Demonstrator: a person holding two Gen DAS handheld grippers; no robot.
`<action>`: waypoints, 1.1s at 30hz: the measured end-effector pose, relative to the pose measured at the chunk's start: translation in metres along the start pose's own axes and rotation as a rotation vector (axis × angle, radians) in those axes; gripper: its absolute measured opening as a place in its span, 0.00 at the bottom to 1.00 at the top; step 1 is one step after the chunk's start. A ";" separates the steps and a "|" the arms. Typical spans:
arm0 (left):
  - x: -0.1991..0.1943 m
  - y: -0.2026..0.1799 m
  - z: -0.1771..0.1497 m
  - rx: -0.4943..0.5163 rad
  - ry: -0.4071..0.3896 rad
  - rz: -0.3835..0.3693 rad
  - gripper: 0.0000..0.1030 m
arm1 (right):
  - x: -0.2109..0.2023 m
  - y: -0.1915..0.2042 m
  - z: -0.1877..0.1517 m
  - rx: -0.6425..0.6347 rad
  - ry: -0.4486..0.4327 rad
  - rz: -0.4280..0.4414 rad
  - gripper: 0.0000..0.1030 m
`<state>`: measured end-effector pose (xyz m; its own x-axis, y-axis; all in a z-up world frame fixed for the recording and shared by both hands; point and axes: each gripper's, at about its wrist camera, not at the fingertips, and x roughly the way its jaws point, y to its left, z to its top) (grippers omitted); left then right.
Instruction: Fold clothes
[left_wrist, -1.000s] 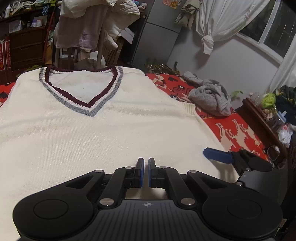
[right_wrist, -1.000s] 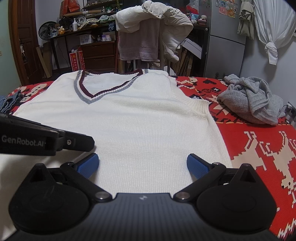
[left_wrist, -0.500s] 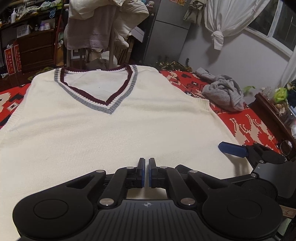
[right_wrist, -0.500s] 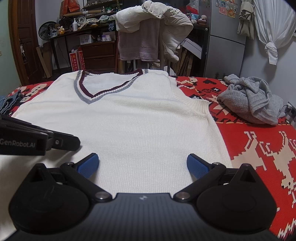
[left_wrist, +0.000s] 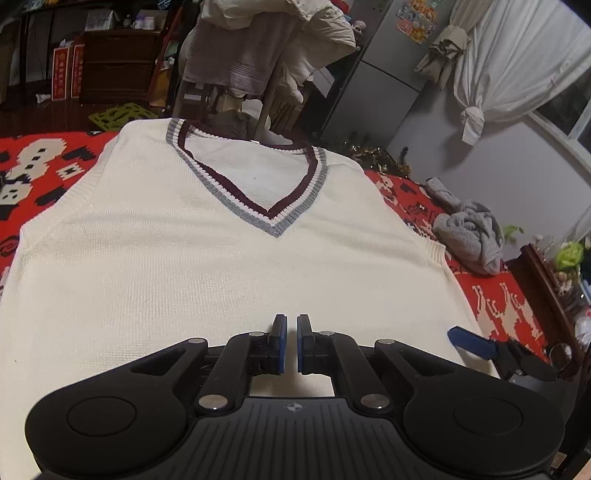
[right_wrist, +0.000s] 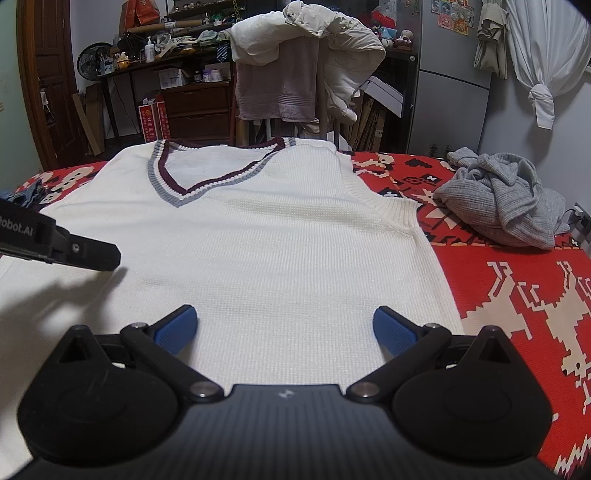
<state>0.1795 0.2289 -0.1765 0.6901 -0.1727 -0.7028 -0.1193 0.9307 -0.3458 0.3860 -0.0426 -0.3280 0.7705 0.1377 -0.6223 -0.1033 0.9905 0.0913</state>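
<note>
Left wrist view: a cream vest lies flat, face up, on a red patterned blanket, its V-neck trimmed in maroon and grey and pointing toward the camera. The left gripper hangs low over the vest's lower middle, its blue pads nearly together with only a thin slit between them and no cloth in the slit; it is clenched on nothing. At the right edge, one blue fingertip of the right gripper shows near the vest's side hem. A crumpled grey sweater sits on the blanket well to the right of the vest. Behind the bed stands a chair draped with a towel and white bedding, and a knotted white curtain hangs by the window.

Right wrist view: the right gripper is released, its fingers spread wide over the vest near the bottom right part; the right pad lies just inside the vest's right edge. The left gripper's black body reaches in from the left edge above the vest, casting a shadow on it. The grey sweater rests on the blanket, apart from the vest. The V-neck lies at the far end, near the chair
</note>
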 end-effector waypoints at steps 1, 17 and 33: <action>0.001 0.002 0.000 -0.009 0.000 -0.004 0.03 | 0.000 0.000 0.000 -0.001 0.000 0.000 1.00; 0.004 -0.003 0.004 0.007 -0.023 0.009 0.03 | -0.015 0.009 0.022 -0.044 -0.081 0.068 0.83; 0.014 0.025 0.009 -0.086 -0.012 0.016 0.03 | 0.035 -0.028 0.043 0.140 -0.026 0.088 0.11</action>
<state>0.1926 0.2529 -0.1900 0.6958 -0.1538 -0.7016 -0.1910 0.9020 -0.3871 0.4430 -0.0659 -0.3185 0.7783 0.2223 -0.5873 -0.0844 0.9638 0.2530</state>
